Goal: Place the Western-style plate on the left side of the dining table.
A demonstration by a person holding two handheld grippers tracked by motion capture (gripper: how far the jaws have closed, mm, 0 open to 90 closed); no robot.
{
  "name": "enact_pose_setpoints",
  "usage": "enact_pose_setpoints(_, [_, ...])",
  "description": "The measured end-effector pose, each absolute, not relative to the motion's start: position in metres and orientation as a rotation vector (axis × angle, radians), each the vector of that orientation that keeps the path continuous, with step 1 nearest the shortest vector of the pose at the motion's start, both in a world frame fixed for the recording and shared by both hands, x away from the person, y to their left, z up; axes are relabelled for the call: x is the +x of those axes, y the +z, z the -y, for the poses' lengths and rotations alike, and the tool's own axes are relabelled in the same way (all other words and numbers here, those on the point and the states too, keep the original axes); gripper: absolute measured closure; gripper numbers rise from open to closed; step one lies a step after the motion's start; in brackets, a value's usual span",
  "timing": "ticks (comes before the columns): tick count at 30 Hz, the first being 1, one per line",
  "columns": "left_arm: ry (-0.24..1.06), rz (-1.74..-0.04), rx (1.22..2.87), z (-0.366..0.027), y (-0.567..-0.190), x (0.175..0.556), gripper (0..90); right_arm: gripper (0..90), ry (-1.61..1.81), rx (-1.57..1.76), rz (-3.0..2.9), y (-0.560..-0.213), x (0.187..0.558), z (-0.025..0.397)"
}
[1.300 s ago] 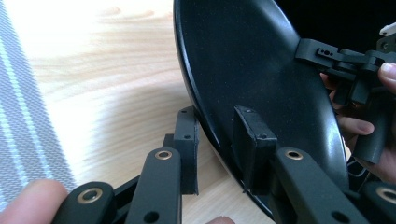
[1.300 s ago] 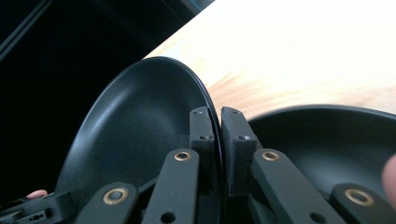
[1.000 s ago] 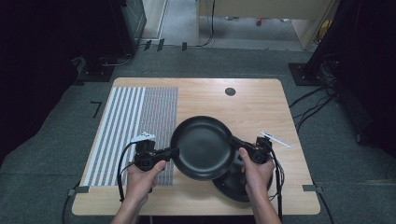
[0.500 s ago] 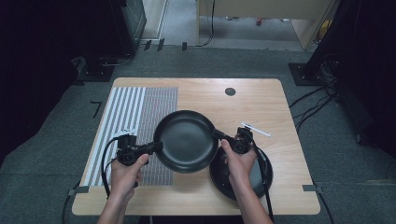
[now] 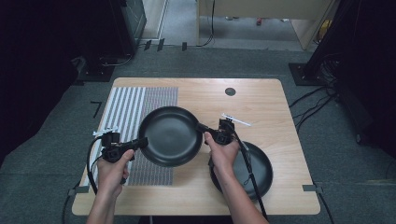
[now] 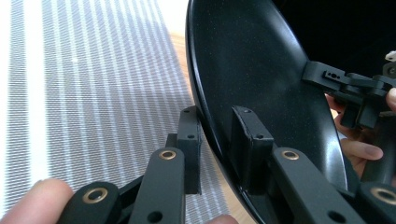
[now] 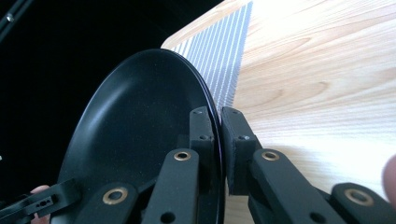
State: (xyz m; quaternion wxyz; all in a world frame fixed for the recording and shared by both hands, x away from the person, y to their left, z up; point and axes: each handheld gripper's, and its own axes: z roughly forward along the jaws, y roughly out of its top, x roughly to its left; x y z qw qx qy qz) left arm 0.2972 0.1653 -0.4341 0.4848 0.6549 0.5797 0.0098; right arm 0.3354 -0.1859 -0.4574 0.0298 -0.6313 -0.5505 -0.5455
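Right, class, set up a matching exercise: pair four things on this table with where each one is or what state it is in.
Things
1. upper black plate
2. lower black plate
3. striped mat
4. left gripper

Places or states
A. lying flat on the table's left part
B. held off the table by both grippers
C. shut on a plate's rim
D. resting on the wood near the right hand

Pairs: 1-B, 2-D, 3-A, 4-C

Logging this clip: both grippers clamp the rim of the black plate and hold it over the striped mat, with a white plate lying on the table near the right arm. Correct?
Not quite: the high view shows the second plate is black, not white. The rest holds: the left gripper and right gripper clamp the held plate over the mat.
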Motion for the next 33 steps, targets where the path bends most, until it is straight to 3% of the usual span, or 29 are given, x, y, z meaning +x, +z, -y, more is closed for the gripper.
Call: enact_pose_setpoints(33, [0.077, -1.66, 1.43, -0.252, -0.487, 0.333, 74.4, 83.9, -1.494, -1.872, 1.84, -0.499, 0.419, 0.077])
